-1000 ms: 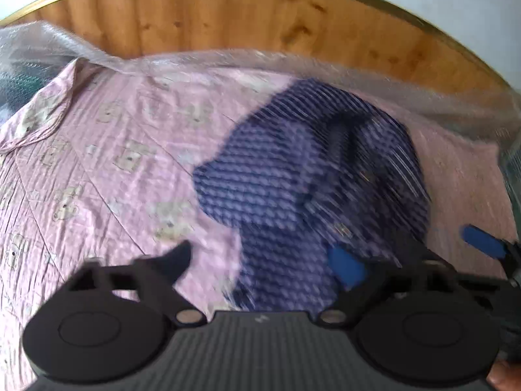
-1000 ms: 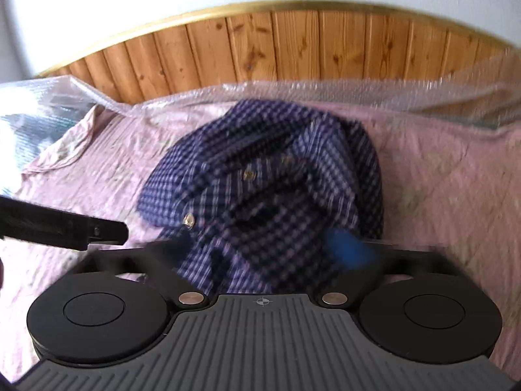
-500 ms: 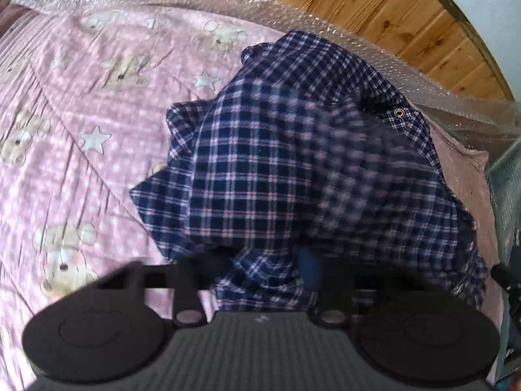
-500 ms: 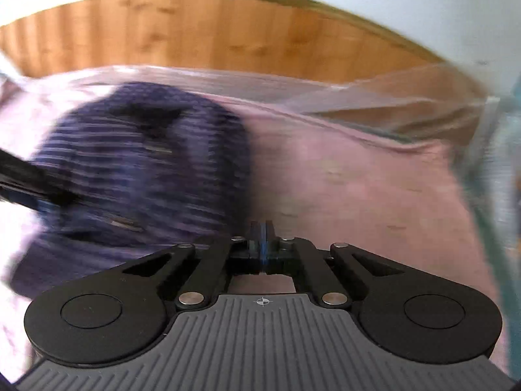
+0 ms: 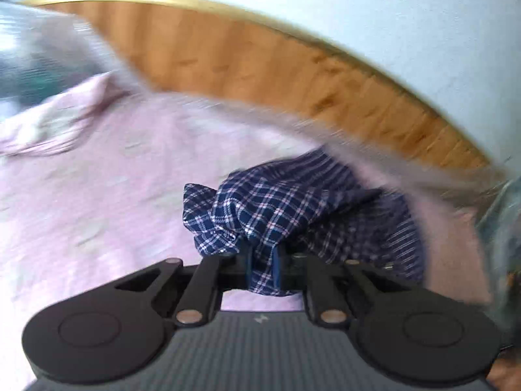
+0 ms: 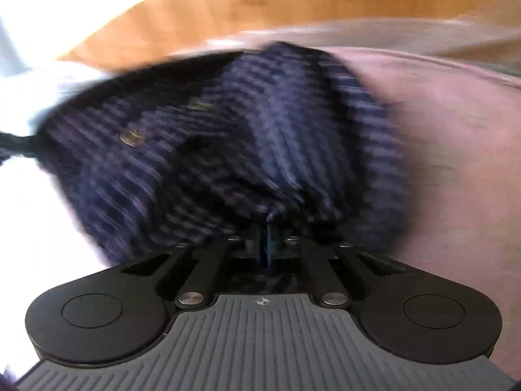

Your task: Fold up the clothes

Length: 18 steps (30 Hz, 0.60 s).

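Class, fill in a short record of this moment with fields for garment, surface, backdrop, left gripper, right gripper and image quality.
garment: navy plaid shirt, bunched, not yet folded
surface: pink bedsheet
backdrop: wooden headboard below a pale wall
left gripper: left gripper shut on a fold of the shirt
right gripper: right gripper shut on bunched shirt cloth
image quality: both views motion-blurred, the right wrist view more so

One shirt, two grippers, one sheet

One checked shirt (image 5: 270, 202), two buttons (image 6: 132, 137) visible on it, perhaps more, because the right wrist view is blurred; two grippers, left gripper (image 5: 262, 265) and right gripper (image 6: 266, 244); one pink sheet (image 5: 97, 195).
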### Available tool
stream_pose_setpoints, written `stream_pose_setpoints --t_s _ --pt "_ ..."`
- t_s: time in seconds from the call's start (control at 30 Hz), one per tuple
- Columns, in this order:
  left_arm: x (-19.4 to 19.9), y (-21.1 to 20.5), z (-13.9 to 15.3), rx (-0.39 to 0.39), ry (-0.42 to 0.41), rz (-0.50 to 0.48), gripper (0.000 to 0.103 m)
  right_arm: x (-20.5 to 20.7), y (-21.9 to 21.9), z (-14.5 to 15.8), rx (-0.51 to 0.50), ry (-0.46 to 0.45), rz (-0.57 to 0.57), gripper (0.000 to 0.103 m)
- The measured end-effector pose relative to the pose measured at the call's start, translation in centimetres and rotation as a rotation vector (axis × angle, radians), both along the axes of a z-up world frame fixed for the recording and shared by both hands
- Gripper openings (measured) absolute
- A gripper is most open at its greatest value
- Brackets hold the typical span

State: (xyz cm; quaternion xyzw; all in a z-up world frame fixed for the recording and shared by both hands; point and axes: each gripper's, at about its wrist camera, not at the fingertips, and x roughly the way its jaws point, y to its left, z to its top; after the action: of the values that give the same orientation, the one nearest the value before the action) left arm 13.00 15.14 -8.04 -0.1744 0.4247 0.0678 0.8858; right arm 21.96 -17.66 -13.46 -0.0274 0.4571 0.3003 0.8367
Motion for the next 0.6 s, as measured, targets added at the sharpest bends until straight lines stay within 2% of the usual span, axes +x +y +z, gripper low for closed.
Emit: stream_pose_setpoints --t_s 0.07,0.13,0.17,0.2,0.23,0.27,0.3,0.33,0.37,0.47,0.53,0.6 --pt "-3.2 1.1 -2.2 0.065 0.137 0.006 0.014 -2.6 2.2 1.0 0.055 0.040 0.190 0.001" --pt "-6.4 2.2 -4.3 0.113 0.271 0.007 0.016 -4.8 2.3 0.3 0.043 0.097 0.259 0.001" --pt "-7.6 2.6 -4.7 0.126 0.299 0.005 0.019 -5.8 2.3 0.1 0.037 0.121 0.287 0.008" --pt "-8.3 2.7 -4.3 0.159 0.297 0.010 0.020 -6.1 1.8 0.2 0.029 0.103 0.266 0.016" --pt "-8.4 2.7 -3.5 0.202 0.272 0.022 0.025 -5.9 0.8 0.8 0.044 0.082 0.222 0.036" --pt "-8.2 2.9 -2.5 0.229 0.230 0.037 0.042 -5.6 0.0 1.3 0.058 0.062 0.179 0.056" --pt "-7.7 3.0 -1.6 0.245 0.185 0.051 0.051 -5.0 -0.2 1.5 0.059 0.051 0.150 0.064" --pt "-6.8 3.2 -0.8 0.240 0.135 0.063 0.065 -4.4 -0.3 1.7 0.060 0.039 0.121 0.075" --pt "-5.3 3.2 -0.3 0.225 0.092 0.062 0.073 -3.8 -0.5 1.9 0.061 0.027 0.092 0.080" --pt "2.0 1.0 -0.3 0.120 0.011 -0.027 0.080 -1.9 -0.9 2.5 0.064 -0.009 0.004 0.095" --pt "6.1 -1.6 -1.1 0.057 -0.027 -0.110 0.082 -0.7 -1.2 2.9 0.066 -0.033 -0.054 0.096" --pt "9.9 -5.6 -2.2 0.036 -0.039 -0.240 0.082 0.4 -1.4 3.3 0.070 -0.054 -0.108 0.092"
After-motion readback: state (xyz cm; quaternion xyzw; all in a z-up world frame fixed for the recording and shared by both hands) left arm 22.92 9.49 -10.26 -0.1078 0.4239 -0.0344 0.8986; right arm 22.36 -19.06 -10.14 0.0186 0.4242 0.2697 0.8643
